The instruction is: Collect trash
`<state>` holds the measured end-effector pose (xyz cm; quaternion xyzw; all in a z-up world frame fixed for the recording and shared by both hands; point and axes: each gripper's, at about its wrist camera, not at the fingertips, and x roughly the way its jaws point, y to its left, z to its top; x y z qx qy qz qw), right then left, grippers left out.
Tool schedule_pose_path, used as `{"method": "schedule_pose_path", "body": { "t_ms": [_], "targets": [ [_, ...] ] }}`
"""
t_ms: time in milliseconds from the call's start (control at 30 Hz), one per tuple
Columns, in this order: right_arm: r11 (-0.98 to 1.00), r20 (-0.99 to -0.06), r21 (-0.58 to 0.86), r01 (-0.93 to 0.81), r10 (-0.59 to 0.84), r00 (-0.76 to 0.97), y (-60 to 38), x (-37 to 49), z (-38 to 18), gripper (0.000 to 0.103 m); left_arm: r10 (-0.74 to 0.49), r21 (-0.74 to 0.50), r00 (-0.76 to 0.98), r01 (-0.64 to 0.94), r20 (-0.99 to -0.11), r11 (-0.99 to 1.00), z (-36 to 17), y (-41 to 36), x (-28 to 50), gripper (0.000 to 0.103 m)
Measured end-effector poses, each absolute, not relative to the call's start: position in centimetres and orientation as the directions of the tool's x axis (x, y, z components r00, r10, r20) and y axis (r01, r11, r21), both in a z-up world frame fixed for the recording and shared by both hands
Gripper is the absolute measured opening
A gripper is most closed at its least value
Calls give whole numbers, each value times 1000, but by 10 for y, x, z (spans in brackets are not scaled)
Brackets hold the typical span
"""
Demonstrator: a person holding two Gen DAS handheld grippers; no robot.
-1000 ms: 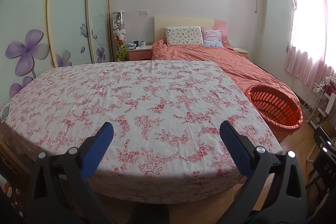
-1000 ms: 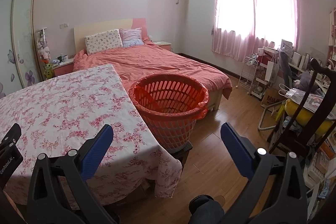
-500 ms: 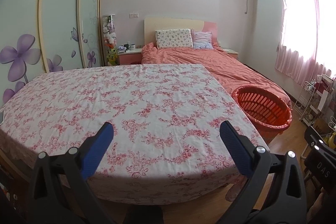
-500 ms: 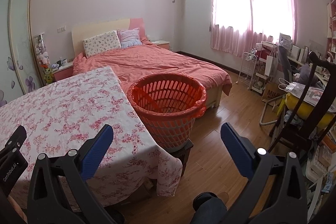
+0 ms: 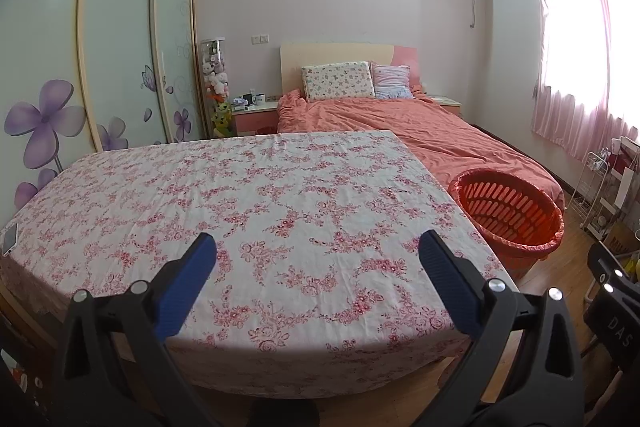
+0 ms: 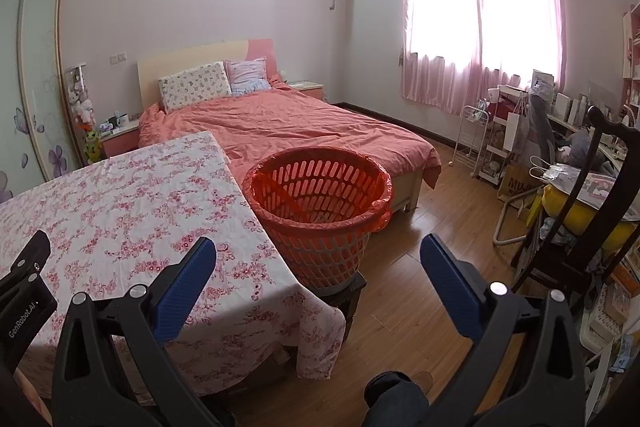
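While no trash is showing anywhere on the floral tablecloth (image 5: 256, 195), the left wrist view is presenting the left gripper (image 5: 316, 255) hovering over the near edge of the table with its blue-padded fingers (image 5: 188, 287) standing wide apart and holding nothing. The orange basket (image 5: 508, 211), lined with an orange bag, is sitting at about two o'clock from this gripper, just beside the table's right edge; its inside is appearing empty here. A phone-like object (image 5: 9, 239) is lying at nine o'clock on the cloth's left edge. In the right wrist view, the right gripper (image 6: 318, 259) is likewise spreading its fingers (image 6: 448, 287) wide on nothing, and the orange basket (image 6: 320, 211) is standing at twelve o'clock, directly ahead, raised on a dark stool (image 6: 348, 291) and touching the hanging cloth. Only a small dark speck, too small to identify, is showing at the basket's bottom. The right gripper is judged the nearer one to the basket. The task's trash is not appearing in either view, so its direction and long axis cannot be told; the coming move is judged to be a search. A dark chair (image 6: 600, 211) is crowding the two o'clock side.
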<state>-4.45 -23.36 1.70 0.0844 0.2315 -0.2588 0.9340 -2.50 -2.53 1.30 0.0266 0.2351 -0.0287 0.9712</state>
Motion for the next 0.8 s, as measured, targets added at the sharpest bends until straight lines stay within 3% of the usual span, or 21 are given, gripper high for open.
{"method": "schedule_pose_path", "body": {
  "t_ms": [800],
  "targets": [
    [861, -480, 31, 508, -433, 763, -232, -39, 18, 101, -32, 30, 885, 52, -465, 998, 12, -22, -21, 99]
  ]
}}
